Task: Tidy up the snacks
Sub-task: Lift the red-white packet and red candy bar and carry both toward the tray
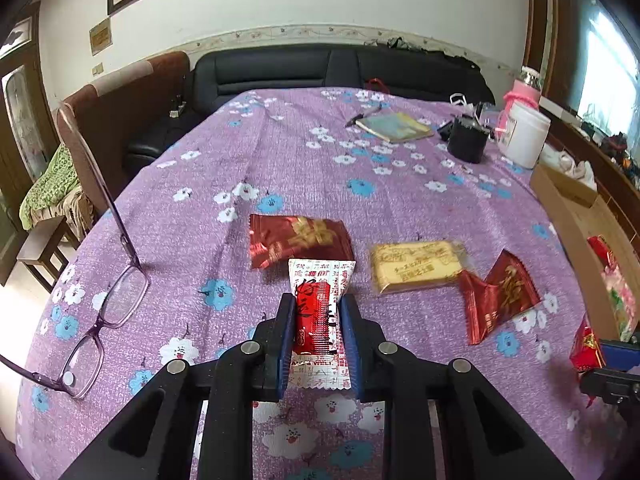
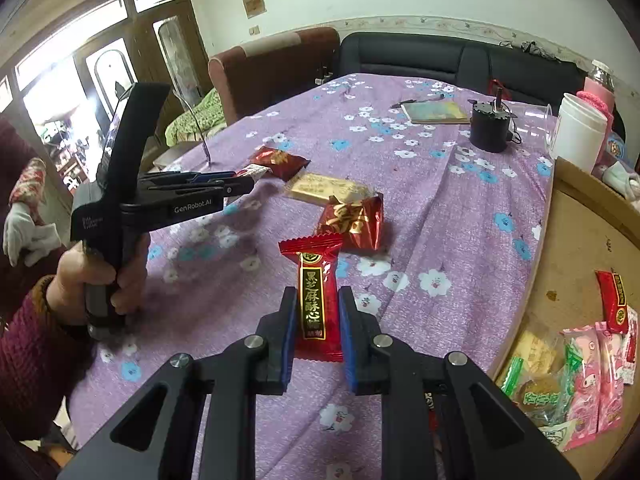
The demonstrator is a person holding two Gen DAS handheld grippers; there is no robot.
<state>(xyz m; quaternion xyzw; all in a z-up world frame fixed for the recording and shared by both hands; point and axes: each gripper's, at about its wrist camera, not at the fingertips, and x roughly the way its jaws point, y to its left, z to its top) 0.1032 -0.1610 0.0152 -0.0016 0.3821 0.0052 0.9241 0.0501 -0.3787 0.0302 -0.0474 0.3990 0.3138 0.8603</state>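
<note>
Cardboard box at table's right edge holds pink, green, yellow and red snack packs. Right gripper is clamped on a red candy, long axis running away from the camera above the cloth; left gripper is pinched on a white-red candy, same lengthwise pointing. 2 red packs and 1 yellow pack lie on the purple floral cloth, glasses left, sofa behind.

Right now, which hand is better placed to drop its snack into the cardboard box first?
Probably the right gripper: it grips a long red candy packet beside the box. The left gripper, holding a white-and-red packet, is farther away.
</note>
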